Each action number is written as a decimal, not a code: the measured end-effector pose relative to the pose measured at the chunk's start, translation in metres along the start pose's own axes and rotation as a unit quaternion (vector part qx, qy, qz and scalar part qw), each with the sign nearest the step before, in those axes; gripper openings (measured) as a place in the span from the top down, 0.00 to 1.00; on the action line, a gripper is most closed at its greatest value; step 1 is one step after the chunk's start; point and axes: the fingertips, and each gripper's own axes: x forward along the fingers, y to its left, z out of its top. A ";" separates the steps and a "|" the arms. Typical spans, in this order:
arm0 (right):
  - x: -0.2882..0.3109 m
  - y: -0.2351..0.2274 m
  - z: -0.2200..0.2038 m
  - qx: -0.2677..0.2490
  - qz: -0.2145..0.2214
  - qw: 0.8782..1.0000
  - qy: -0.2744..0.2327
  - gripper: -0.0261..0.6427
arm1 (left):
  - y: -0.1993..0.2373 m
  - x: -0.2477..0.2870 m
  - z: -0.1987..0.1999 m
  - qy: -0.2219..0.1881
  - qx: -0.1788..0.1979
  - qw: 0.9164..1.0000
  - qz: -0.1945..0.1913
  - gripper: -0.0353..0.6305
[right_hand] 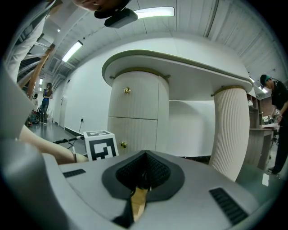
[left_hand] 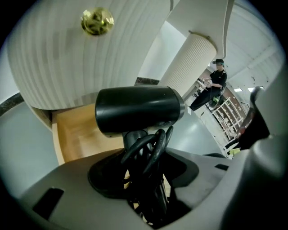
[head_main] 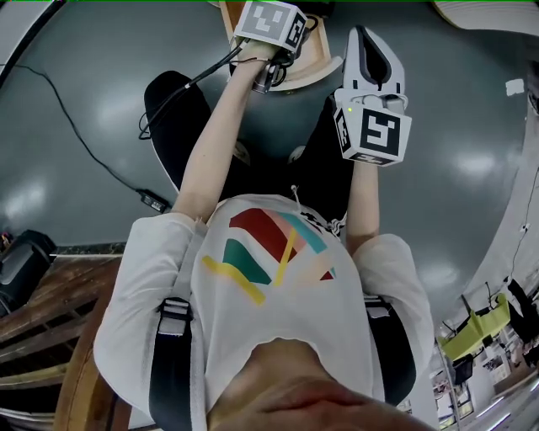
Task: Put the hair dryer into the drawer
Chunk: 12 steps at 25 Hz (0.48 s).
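Head view, left claw [head_main: 268, 77]: upper middle of the frame, under its marker cube [head_main: 271, 23], pointing down over the open drawer [head_main: 324, 69]. What it grips is mostly hidden by the cube here.
Head view, right claw [head_main: 371, 44]: just right of the left one, with its white jaws lying together over the grey floor [head_main: 101, 101] by the drawer's right edge.
Left gripper view, left claw [left_hand: 144, 177]: jaws set fairly wide but clamped on the handle of the hair dryer [left_hand: 137, 110].
Left gripper view, hair dryer: black, with its barrel lying across the centre of the frame. The handle and the cord [left_hand: 150, 148] wound round it run down between the jaws.
Left gripper view, drawer: pale wood inside, open, at centre left behind and below the barrel. Whether the dryer touches it cannot be told.
Left gripper view, knob [left_hand: 96, 21]: brass, on the white ribbed front at upper left, above the drawer.
Right gripper view, right claw [right_hand: 144, 173]: pads pressed together, gripping nothing. A sliver of pale wood shows through the gap below them.
Right gripper view, tabletop [right_hand: 180, 63]: white and curved, across the upper middle, resting on a ribbed leg [right_hand: 229, 130] at right.
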 end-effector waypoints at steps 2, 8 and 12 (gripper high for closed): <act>0.000 0.003 -0.002 0.000 0.001 1.000 0.004 0.95 | 0.000 0.015 -0.007 0.023 -0.006 1.000 -0.005 0.61; -0.004 0.002 -0.005 -0.002 -0.006 1.000 0.009 0.95 | 0.029 0.030 -0.012 0.009 -0.045 0.998 0.038 0.61; -0.003 0.004 -0.005 -0.001 -0.007 1.000 0.011 0.95 | 0.059 0.035 -0.013 -0.010 -0.054 0.996 0.076 0.61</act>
